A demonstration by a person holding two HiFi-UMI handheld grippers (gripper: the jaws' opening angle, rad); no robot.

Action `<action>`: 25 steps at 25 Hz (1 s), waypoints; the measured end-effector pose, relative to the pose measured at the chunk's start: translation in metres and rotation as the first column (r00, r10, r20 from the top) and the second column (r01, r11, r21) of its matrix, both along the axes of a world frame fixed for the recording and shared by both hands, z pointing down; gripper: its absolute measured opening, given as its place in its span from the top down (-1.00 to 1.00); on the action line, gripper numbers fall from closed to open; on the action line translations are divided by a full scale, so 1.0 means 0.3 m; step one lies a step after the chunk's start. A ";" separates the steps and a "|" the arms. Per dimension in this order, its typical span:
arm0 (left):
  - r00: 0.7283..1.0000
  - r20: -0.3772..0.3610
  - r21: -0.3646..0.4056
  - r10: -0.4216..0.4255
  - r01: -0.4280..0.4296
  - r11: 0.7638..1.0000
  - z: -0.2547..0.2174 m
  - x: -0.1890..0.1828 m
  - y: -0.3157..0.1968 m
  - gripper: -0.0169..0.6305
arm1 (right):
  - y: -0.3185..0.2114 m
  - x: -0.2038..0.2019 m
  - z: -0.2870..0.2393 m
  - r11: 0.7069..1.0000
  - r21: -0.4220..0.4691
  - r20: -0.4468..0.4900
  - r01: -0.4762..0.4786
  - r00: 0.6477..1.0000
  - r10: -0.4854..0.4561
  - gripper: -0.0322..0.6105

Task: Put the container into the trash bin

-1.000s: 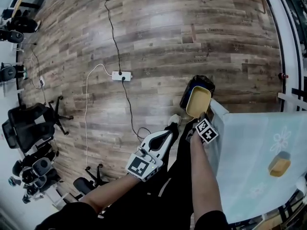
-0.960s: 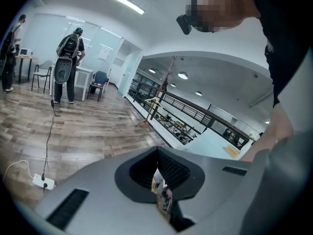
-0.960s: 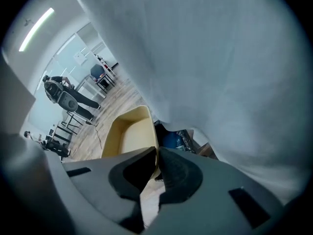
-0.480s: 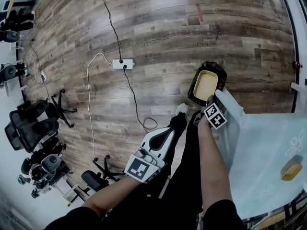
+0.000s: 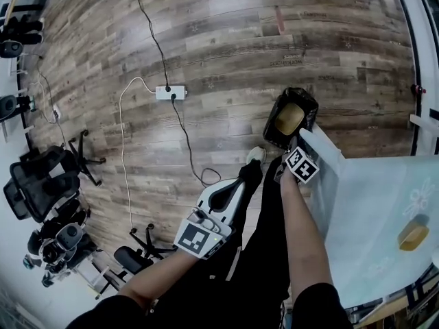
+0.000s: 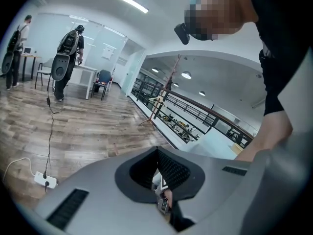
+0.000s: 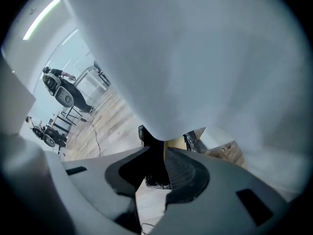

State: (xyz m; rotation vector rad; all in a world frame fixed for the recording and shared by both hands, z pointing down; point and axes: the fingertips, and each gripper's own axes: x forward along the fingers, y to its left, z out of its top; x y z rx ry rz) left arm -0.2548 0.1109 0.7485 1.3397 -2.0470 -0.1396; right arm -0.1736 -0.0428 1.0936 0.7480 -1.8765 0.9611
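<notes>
The trash bin (image 5: 307, 105), lined with a black bag, stands on the wood floor by the table corner. The yellow container (image 5: 289, 117) sits tilted inside the bin's mouth, in shadow. My right gripper (image 5: 291, 149) reaches down to the container's near rim and looks shut on it. In the right gripper view the gripper (image 7: 164, 153) has its jaws pressed together, with a strip of the yellow container (image 7: 177, 144) and black bag (image 7: 157, 179) just beyond. My left gripper (image 5: 251, 173) hangs shut and empty over my legs, also shut in its own view (image 6: 157, 153).
A table with a pale blue cloth (image 5: 370, 218) fills the right side and carries a small yellow object (image 5: 411, 235). A white power strip (image 5: 170, 92) and cables lie on the floor. Office chairs (image 5: 41, 184) crowd the left. My shoe (image 5: 255, 155) is beside the bin.
The right gripper carried the container from above the bin's rim down into the bin's mouth, where it now looks darker. The left gripper stayed low and shut.
</notes>
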 end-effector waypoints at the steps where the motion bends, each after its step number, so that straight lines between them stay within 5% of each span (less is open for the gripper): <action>1: 1.000 0.006 0.014 -0.003 0.003 1.000 -0.012 0.001 -0.007 0.91 | 0.008 0.007 -0.017 1.000 0.003 0.000 0.017 1.000 -0.017 0.59; 7: 0.999 0.030 0.032 0.024 -0.025 0.999 -0.128 0.018 -0.011 0.91 | 0.079 0.074 -0.195 0.999 -0.007 0.008 0.045 0.999 -0.045 0.59; 13: 0.998 0.066 0.065 0.009 -0.013 0.998 -0.285 0.005 0.025 0.91 | 0.148 0.072 -0.489 0.990 0.018 0.113 0.139 0.984 -0.140 0.59; 18: 0.988 0.114 0.086 0.102 -0.112 0.990 -0.426 0.055 0.055 0.91 | 0.177 0.111 -0.815 0.980 0.092 0.193 0.174 0.963 -0.189 0.59; 25: 0.947 0.147 0.151 0.285 -0.306 0.940 -0.569 0.123 -0.022 0.91 | 0.095 0.238 -1.235 0.957 0.287 0.261 0.042 0.958 -0.120 0.74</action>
